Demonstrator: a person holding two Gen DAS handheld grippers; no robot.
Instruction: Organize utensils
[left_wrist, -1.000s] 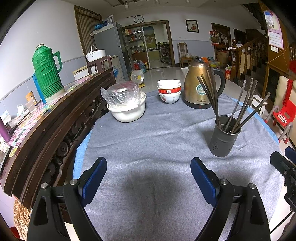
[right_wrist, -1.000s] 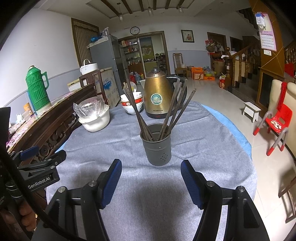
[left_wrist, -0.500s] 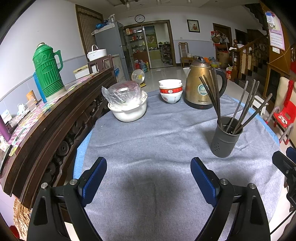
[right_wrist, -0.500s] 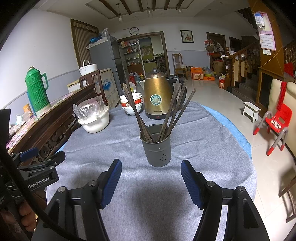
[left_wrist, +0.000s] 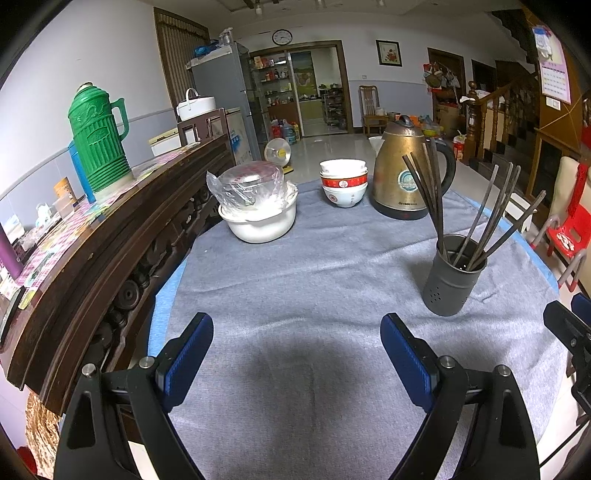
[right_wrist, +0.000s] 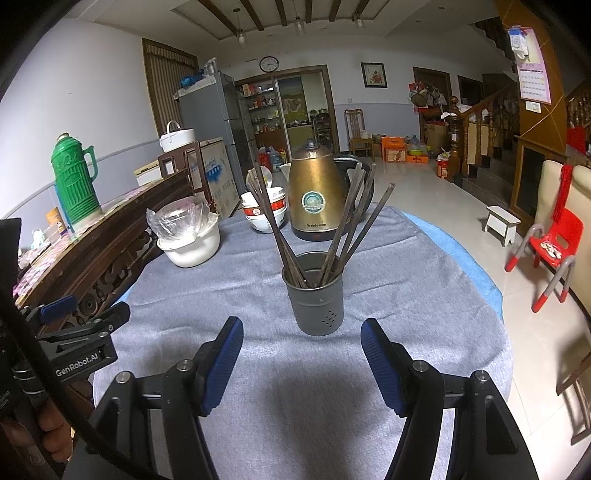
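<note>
Nothing has shifted over the last second: your left gripper (left_wrist: 296, 354) and right gripper (right_wrist: 302, 350) both gape empty; chopsticks (right_wrist: 347, 225) already stand in the holder (right_wrist: 314, 293).

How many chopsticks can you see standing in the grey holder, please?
About 8 chopsticks, all in the grey holder: roughly four lean left, four lean right; overlap may hide more.

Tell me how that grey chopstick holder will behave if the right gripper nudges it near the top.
The grey holder is tall and narrow, and its chopsticks fan out well above the rim, so it may tip rather than slide. The grey tablecloth looks soft and slightly wrinkled, which probably drags on the base. The loose sticks would likely shift and rattle.
</note>
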